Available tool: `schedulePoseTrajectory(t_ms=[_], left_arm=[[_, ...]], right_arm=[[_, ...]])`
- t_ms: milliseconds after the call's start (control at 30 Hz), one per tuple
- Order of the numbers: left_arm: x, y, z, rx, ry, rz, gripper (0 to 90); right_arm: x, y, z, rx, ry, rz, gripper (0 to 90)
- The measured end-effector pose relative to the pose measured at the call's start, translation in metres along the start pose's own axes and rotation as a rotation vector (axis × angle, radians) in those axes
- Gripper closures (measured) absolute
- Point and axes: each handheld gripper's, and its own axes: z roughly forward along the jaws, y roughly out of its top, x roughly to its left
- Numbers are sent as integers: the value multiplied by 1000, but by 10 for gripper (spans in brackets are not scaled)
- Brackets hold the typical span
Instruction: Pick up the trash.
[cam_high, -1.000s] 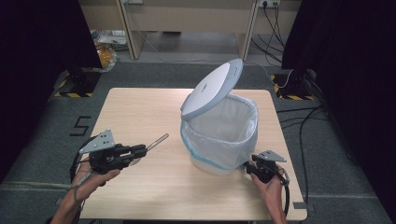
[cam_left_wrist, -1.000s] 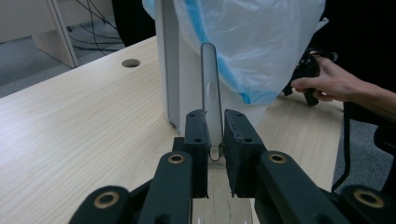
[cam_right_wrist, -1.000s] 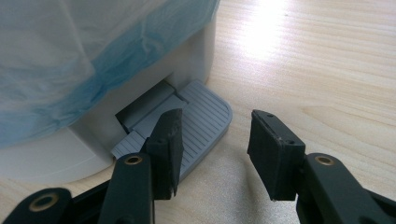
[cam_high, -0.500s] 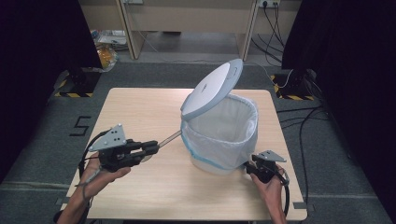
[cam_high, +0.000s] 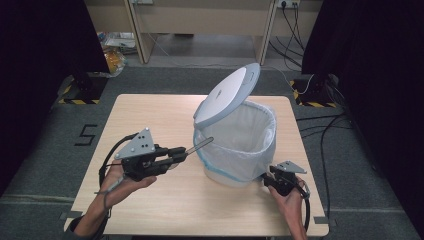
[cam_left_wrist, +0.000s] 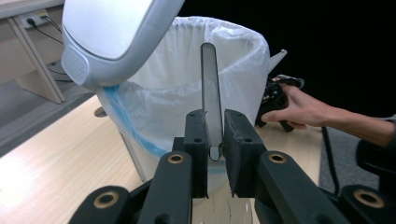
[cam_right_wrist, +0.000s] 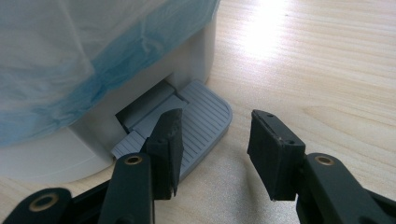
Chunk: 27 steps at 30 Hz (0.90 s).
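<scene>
The left gripper (cam_left_wrist: 214, 140) clamps a grey strip (cam_left_wrist: 211, 93), tip near the bin (cam_high: 240, 150); the lid (cam_high: 227, 95) hides the liner's far-left rim. The right gripper (cam_right_wrist: 215, 149) gapes, one jaw on the pedal (cam_right_wrist: 201, 116).

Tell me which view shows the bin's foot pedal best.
Right gripper view: the ribbed grey pedal sits close up at the bin's base, with one jaw of the right gripper pressing on it. In the high view that gripper covers it; in the left gripper view the bin blocks it.
</scene>
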Motion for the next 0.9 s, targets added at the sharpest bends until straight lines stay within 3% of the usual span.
schedulePoseTrajectory(t_ms=[433,867,900], left_arm=[[-12,25,30,3,4,11,799],[-21,47,54,7,61,52,799],[-21,49,57,-3,51,42,799]], right_arm=[[0,0,0,0,-2,-2,546],[-1,0,0,1,8,-2,546],[-1,0,0,1,8,-1,546]])
